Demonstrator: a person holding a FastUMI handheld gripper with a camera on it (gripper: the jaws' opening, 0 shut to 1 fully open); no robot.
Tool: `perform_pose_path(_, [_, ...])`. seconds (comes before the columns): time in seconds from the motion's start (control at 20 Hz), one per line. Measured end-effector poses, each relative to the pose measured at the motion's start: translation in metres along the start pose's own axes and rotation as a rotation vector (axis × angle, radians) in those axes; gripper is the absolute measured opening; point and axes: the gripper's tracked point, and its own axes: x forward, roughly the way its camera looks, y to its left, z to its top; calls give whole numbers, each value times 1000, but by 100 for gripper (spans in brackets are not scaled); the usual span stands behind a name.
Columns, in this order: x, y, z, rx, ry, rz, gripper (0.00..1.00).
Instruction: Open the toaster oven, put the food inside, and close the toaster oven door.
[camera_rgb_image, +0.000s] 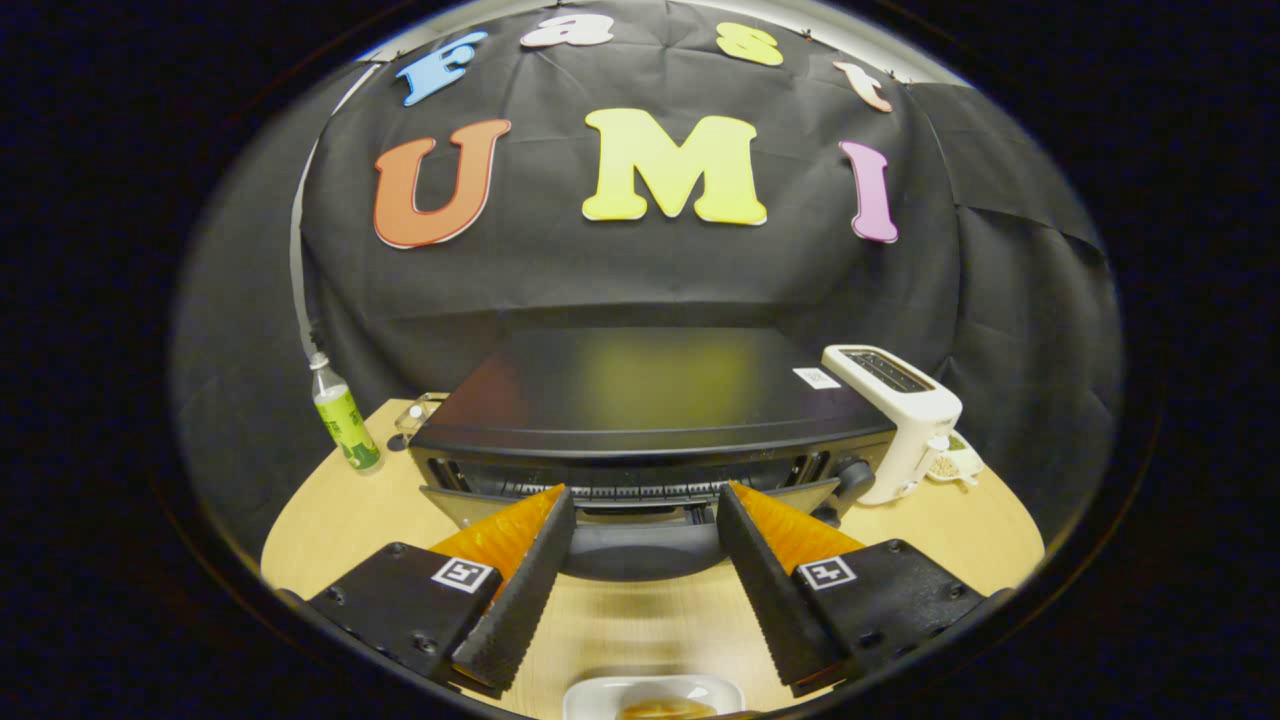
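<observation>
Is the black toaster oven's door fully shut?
No, the black toaster oven's door hangs partly open, tilted outward, just beyond the open gripper.

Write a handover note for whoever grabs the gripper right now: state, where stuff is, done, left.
Gripper: open, holding nothing, fingers spread just in front of the toaster oven door.
Door: seems partly tipped open toward the fingers; hard to say how far.
Food: in a white dish on the table, below the fingers, nearer than the oven.
Done: door apparently started.
Left: finish opening, load food, shut door.
Nearby: white toaster and bottle flank the oven.
</observation>
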Motion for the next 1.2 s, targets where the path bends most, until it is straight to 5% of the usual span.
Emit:
perform_pose_path(0.65, [-42, -8, -103, -50, 246, 29, 96])
perform_pose_path(0.85, [-28, -11, -161, 43, 418, 25, 96])
perform_pose_path(1.2, [-30, -10, -155, 29, 333, 24, 99])
